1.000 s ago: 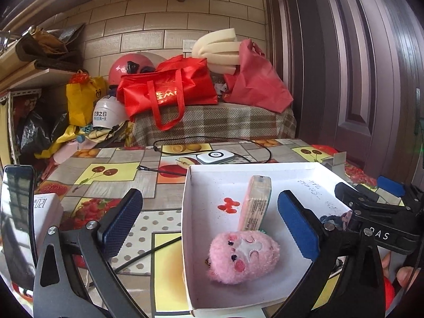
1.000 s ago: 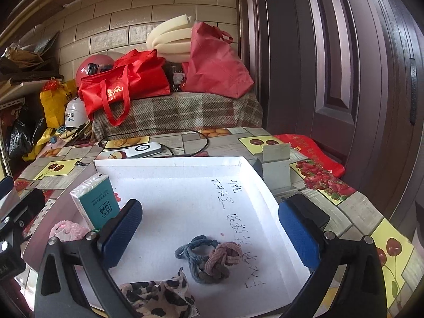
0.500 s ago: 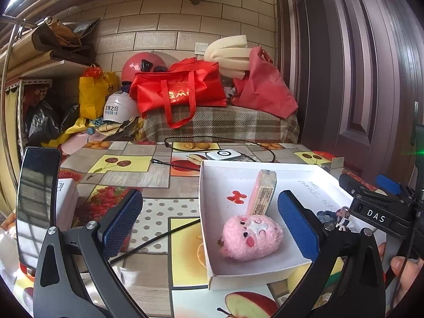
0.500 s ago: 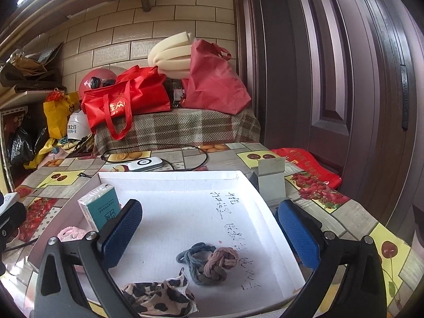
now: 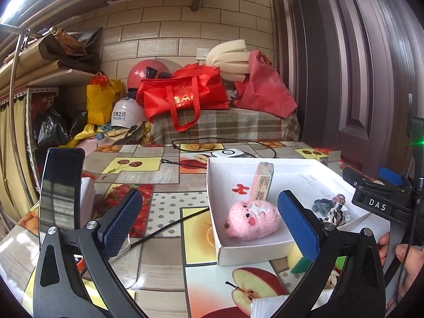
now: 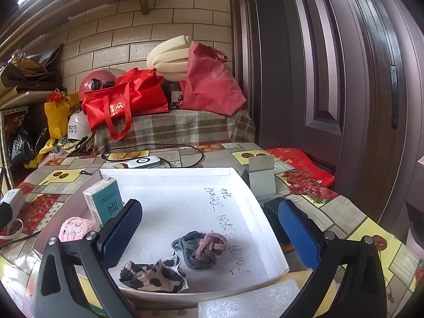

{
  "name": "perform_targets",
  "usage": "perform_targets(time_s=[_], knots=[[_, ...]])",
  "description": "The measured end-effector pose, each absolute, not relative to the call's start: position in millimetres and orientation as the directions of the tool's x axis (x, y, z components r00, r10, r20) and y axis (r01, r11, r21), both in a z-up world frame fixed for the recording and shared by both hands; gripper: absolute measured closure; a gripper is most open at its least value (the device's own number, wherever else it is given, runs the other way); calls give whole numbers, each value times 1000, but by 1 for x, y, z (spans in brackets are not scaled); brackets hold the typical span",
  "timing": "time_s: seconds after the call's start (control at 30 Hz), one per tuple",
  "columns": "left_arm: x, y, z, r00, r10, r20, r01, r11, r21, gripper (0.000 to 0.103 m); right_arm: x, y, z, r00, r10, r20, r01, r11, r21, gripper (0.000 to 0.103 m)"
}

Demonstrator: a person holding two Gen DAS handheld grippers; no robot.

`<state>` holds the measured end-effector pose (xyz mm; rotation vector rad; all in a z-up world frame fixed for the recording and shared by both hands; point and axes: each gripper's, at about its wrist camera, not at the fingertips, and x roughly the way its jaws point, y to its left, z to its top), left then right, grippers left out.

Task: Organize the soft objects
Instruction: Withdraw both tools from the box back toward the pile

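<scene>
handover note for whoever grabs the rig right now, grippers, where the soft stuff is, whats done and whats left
Left gripper: open, holding nothing, above the table by the white box.
Right gripper: open, holding nothing, over the box's near end.
In the box: pink plush, tissue pack, knotted hair ties, leopard-print cloth.
Outside it, at the near edge: yellow-green sponge and white foam block.
Done: four items boxed. Left, probably: sponge and foam.

Both tongs are spread wide, nothing between their blue pads. Left tongs (image 5: 209, 222) level; right tongs (image 6: 209, 230) alongside, fingers (image 5: 408, 257) curled round the handle.
</scene>
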<state>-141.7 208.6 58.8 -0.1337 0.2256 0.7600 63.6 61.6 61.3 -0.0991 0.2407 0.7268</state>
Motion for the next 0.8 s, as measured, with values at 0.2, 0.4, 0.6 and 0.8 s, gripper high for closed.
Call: perform_targets(time_s=[0.2, 0.4, 0.6, 0.8], knots=[[-153, 207, 58, 787, 551, -277, -594, 798, -99, 0, 59, 49, 60, 710, 655, -259, -677, 736, 5, 0], [-156, 206, 55, 830, 432, -352, -496, 861, -114, 0, 56, 19, 57, 665, 684, -300, -714, 700, 13, 0], [-145, 172, 47, 852, 264, -453, -278, 960, 37, 0, 62, -28, 53, 593, 716, -369, -765, 644, 21, 0], [-127, 154, 31, 785, 190, -589, -137, 981, 134, 0, 88, -68, 45, 500, 697, -514, -798, 601, 38, 0]])
